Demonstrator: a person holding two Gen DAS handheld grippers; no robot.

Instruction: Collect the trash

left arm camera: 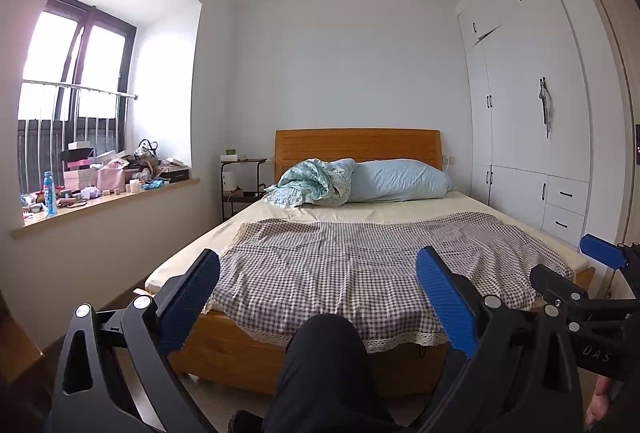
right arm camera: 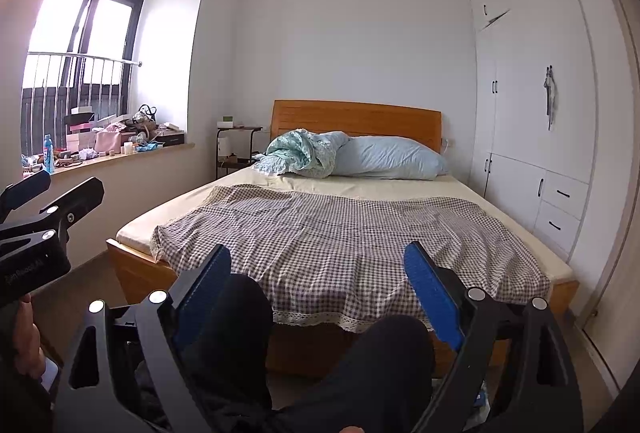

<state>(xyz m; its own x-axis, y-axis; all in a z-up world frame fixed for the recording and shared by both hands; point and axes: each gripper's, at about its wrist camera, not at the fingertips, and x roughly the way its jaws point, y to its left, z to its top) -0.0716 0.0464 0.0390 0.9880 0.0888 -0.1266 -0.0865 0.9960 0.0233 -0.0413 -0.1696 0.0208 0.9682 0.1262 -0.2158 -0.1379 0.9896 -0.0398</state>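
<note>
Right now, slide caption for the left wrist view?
Open left gripper faces a bed with checked cover; cluttered windowsill left.

Bed [left arm camera: 360, 273] straight ahead of me, headboard at the far wall. Pillow [left arm camera: 400, 180] and bunched quilt [left arm camera: 316, 183] at its head, checked cover [left arm camera: 360, 261] over the near half. Cluttered windowsill [left arm camera: 108, 199] left, wardrobe [left arm camera: 520, 121] right, side cart [left arm camera: 242, 185] between sill and bed.

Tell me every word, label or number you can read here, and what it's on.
"DAS": on the right gripper body, left wrist view; cut off at the frame edge.
Grey lettering on the left gripper body: too blurred to read.
Blue bottle label: too small to read.
</note>
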